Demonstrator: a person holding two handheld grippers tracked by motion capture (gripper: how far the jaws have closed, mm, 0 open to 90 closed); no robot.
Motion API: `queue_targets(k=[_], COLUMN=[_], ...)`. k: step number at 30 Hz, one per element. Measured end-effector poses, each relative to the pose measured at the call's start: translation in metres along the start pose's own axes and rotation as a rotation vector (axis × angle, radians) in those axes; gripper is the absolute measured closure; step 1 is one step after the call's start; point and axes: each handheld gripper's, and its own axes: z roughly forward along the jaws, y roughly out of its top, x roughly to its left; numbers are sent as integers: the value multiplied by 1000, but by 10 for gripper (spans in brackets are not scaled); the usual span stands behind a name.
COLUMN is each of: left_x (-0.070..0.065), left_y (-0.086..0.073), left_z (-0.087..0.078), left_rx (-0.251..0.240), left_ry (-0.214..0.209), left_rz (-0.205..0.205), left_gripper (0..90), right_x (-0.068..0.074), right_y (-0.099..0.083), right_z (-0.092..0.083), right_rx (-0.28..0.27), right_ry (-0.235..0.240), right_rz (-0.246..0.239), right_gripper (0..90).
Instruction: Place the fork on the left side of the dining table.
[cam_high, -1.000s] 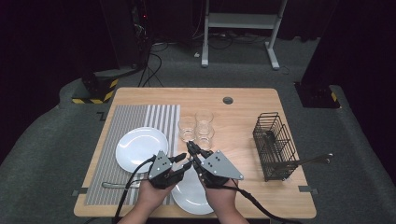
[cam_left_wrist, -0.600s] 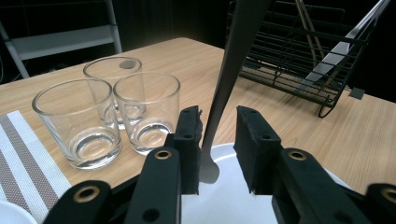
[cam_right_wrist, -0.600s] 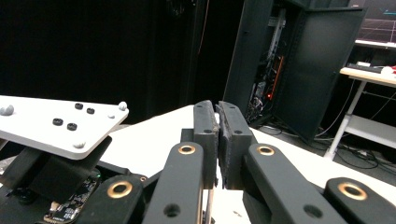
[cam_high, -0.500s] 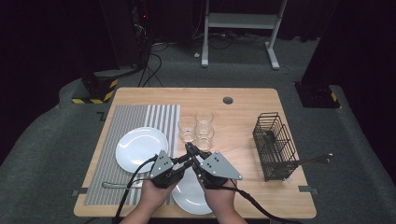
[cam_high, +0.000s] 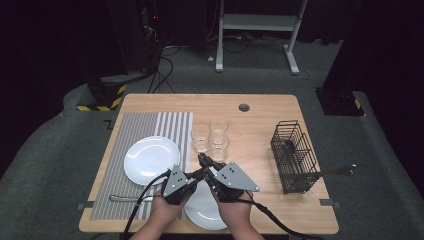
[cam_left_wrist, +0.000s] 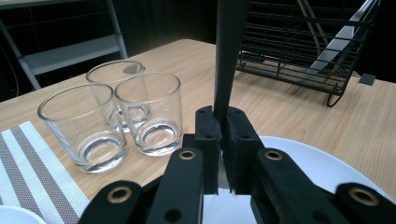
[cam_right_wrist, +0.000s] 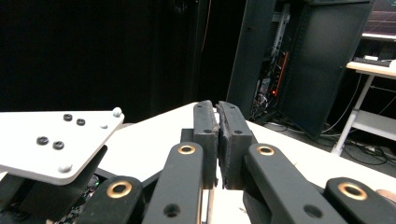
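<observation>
Both grippers hover over a white plate (cam_high: 205, 212) at the table's front middle, and their tips meet above its far rim. My left gripper (cam_high: 200, 173) (cam_left_wrist: 223, 122) has just been closing and its pads now stand together. A thin pale sliver shows in the slit between them, and I cannot tell what it is. A black upright bar (cam_left_wrist: 229, 51), seemingly the other gripper's fingers, rises right at its tips. My right gripper (cam_high: 203, 160) (cam_right_wrist: 218, 112) is shut with nothing visible between its pads. Three clear glasses (cam_high: 210, 136) (cam_left_wrist: 148, 112) stand just beyond.
A second white plate (cam_high: 150, 157) lies on the striped placemat (cam_high: 135, 127) at the left, with a utensil (cam_high: 122, 198) near the mat's front edge. A black wire basket (cam_high: 295, 155) at the right holds a utensil with its handle (cam_high: 335, 171) sticking out.
The left gripper's jaws have drawn together. Both hands have stayed where they were over the front plate.
</observation>
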Motion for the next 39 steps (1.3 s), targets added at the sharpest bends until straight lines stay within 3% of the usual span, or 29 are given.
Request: queue_targets(k=[7, 9, 13, 29, 39], left_x=[1, 3, 7, 12, 12], left_y=[0, -1, 0, 4, 6], left_z=[0, 1, 0, -5, -7], left_rx=[6, 1, -5, -26, -31], left_ry=[-4, -17, -29, -71, -84], left_rz=[-9, -42, -69, -116, -119], left_gripper=[851, 851, 851, 849, 849], right_x=[-2, -4, -4, 1, 3], right_y=[0, -1, -2, -19, -29], right_z=[1, 1, 2, 8, 12], right_rx=[11, 13, 22, 73, 103], right_ry=[4, 12, 18, 20, 27], right_rz=[16, 47, 45, 37, 33], right_gripper=[799, 731, 689, 696, 732])
